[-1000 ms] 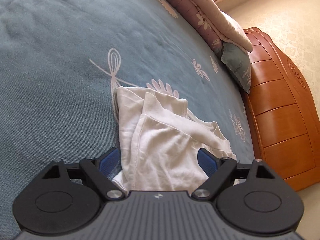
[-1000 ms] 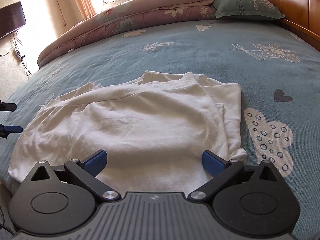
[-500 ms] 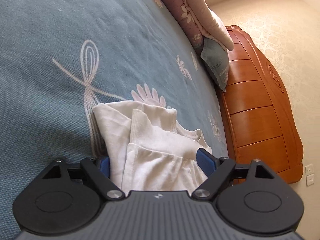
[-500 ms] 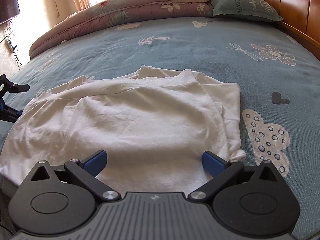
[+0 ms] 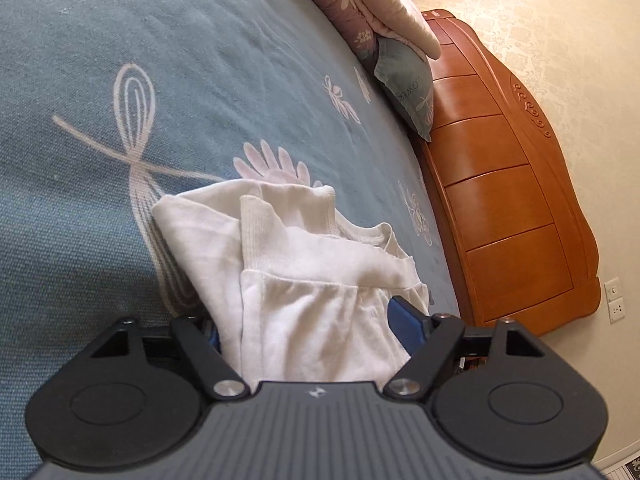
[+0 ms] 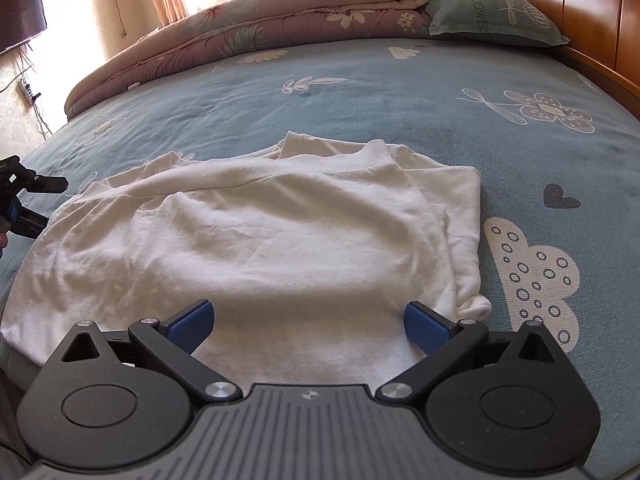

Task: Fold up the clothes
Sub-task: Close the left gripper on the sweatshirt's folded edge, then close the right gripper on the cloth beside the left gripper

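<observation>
A white long-sleeved top [image 6: 256, 248] lies partly folded on the blue patterned bedspread [image 6: 400, 92]; it also shows in the left wrist view [image 5: 304, 280]. My left gripper [image 5: 308, 328] is open, its jaws wide on either side of the top's edge, with cloth between the blue pads. It shows at the left edge of the right wrist view [image 6: 24, 204]. My right gripper [image 6: 306, 320] is open over the near hem of the top, pads apart and holding nothing.
A rolled floral quilt [image 6: 260, 28] and a green pillow [image 6: 492, 12] lie at the head of the bed. The wooden headboard [image 5: 508, 184] runs along the right. A wall TV [image 6: 20, 16] hangs at the far left.
My left gripper has moved in low on the top's side edge, so the cloth now lies between its open pads. My right gripper has barely moved.
</observation>
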The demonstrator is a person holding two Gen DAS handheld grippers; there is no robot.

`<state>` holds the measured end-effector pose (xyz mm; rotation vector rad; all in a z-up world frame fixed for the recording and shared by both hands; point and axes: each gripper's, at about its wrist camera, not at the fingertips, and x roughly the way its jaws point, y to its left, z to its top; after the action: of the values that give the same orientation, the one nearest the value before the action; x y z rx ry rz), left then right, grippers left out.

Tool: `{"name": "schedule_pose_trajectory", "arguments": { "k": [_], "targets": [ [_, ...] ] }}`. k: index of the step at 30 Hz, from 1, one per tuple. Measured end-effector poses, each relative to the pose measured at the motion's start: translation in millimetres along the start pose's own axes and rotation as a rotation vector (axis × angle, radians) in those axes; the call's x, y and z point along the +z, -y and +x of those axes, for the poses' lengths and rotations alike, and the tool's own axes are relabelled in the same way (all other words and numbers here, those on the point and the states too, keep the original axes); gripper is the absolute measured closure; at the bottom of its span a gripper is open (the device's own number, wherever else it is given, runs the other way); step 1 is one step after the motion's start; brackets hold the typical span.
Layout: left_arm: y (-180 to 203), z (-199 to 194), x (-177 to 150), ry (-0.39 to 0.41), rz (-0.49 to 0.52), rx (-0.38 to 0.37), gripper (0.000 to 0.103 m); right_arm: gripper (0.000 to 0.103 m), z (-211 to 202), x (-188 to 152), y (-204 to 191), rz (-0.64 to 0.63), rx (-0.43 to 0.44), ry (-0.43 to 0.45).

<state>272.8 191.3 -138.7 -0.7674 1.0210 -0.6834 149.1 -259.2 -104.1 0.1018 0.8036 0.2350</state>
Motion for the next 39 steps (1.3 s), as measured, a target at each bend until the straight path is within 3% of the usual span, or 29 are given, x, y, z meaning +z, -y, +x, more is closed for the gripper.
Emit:
{"name": "schedule_pose_trajectory", "arguments": {
  "k": [5,8,9,10,11,14,17,21,27,31,35,39],
  "targets": [
    [5.6,-5.9,-11.6,-0.064,0.014,0.015,0.026,0.000,-1.2,-0.6,1.5,-0.005,0.007,0.001],
    [0.7,-7.5,-11.6,-0.061,0.004,0.048,0.040,0.000,-0.6,-1.0,-0.5,-0.020,0.000,-0.001],
    [-1.9,-7.6,-10.4,-0.059,-0.010,0.061,0.056,0.000,-0.2,-1.0,-1.8,-0.027,-0.005,-0.002],
    [-3.1,-6.9,-9.7,-0.062,-0.007,0.100,0.078,0.000,0.7,0.1,-5.2,-0.043,-0.018,-0.012],
    [-4.1,-6.1,-9.1,-0.065,0.000,0.144,0.088,0.000,1.0,1.7,-8.7,-0.054,-0.034,-0.024],
    [-4.8,-5.6,-10.5,-0.058,-0.006,0.158,0.087,0.000,-3.6,9.9,-21.7,-0.085,-0.042,-0.045],
    [6.2,-3.9,-12.2,-0.051,0.066,0.208,0.087,0.000,-17.6,21.1,-51.7,-0.196,-0.006,0.016],
    [9.3,-3.5,-13.0,-0.045,0.079,0.228,0.087,0.000,-22.1,27.2,-130.5,-0.522,0.036,0.066],
    [11.4,-5.1,-17.3,-0.019,0.079,0.241,0.087,0.000,-8.9,-14.7,-242.7,-1.025,0.069,0.100],
    [12.7,-5.2,-20.0,-0.003,0.081,0.249,0.087,0.000,-6.0,-43.1,-278.0,-1.193,0.102,0.096],
    [13.2,-5.4,-21.8,0.007,0.078,0.252,0.087,0.000,3.9,-64.7,-288.4,-1.315,0.018,0.085],
    [11.4,-6.2,-23.1,0.016,0.072,0.243,0.087,0.000,8.0,-79.2,-288.6,-1.428,-0.130,0.130]
  ]
}}
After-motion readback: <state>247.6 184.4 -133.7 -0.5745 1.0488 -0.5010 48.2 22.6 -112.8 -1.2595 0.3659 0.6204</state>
